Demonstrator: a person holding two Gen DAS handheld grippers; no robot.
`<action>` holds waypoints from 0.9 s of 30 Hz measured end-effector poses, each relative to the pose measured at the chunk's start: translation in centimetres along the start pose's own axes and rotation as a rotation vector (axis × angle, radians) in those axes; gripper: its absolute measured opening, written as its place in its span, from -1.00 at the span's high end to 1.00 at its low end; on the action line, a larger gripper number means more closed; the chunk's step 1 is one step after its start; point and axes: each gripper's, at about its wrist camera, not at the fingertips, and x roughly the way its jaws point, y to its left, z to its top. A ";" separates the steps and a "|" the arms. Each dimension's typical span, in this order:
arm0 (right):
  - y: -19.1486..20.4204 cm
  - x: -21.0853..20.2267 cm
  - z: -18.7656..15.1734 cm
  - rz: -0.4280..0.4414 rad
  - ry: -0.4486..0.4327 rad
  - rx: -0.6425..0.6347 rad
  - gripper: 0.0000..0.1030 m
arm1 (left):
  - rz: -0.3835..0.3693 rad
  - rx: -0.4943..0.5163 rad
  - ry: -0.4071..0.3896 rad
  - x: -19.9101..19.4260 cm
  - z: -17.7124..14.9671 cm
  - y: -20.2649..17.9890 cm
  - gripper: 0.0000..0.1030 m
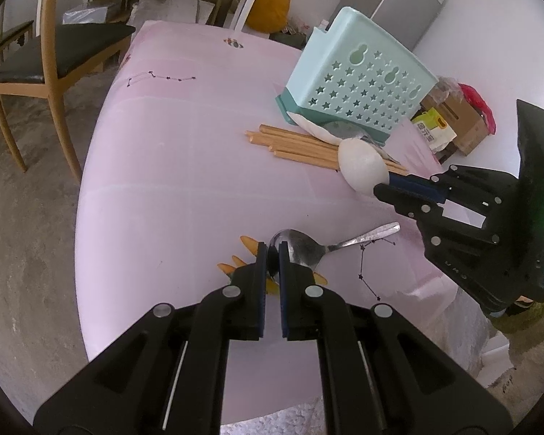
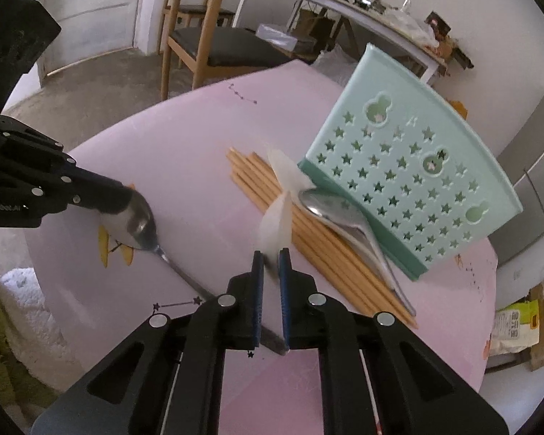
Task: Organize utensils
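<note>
My left gripper (image 1: 270, 250) is shut on the bowl of a metal spoon (image 1: 308, 250), whose handle runs right along the pink tablecloth (image 1: 170, 166). In the right wrist view the same metal spoon (image 2: 145, 224) sits in the left gripper (image 2: 127, 195). My right gripper (image 2: 270, 259) is shut on the handle of a white spoon (image 2: 275, 224), held just above the wooden chopsticks (image 2: 308, 239). From the left wrist view the white spoon (image 1: 361, 168) sticks out of the right gripper (image 1: 384, 192). A second metal spoon (image 2: 337, 214) lies on the chopsticks.
A mint star-punched basket (image 2: 409, 181) leans tilted at the far side of the table, with another white spoon (image 2: 286, 170) at its foot. A wooden chair (image 1: 36, 65) stands beyond the table's left edge. Cardboard boxes (image 1: 460, 123) sit on the floor at the right.
</note>
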 end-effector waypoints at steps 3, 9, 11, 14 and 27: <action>-0.2 -1.0 0.0 -0.027 -0.037 -0.012 0.95 | 0.009 -0.002 -0.018 -0.4 -0.1 -0.1 0.92; -1.3 -4.7 -0.4 -0.054 -0.135 0.036 0.96 | 0.024 0.008 -0.080 -2.7 0.6 -0.7 0.97; -1.9 -6.0 -0.5 -0.072 -0.166 0.069 0.96 | 0.031 0.012 -0.116 -4.0 1.2 -0.9 1.00; -3.6 -8.3 -1.0 -0.108 -0.228 0.148 0.96 | 0.058 0.026 -0.179 -6.2 2.5 -1.5 1.00; -8.9 -12.6 -2.1 -0.162 -0.410 0.362 0.96 | 0.207 0.283 -0.555 -15.0 14.1 -7.5 1.00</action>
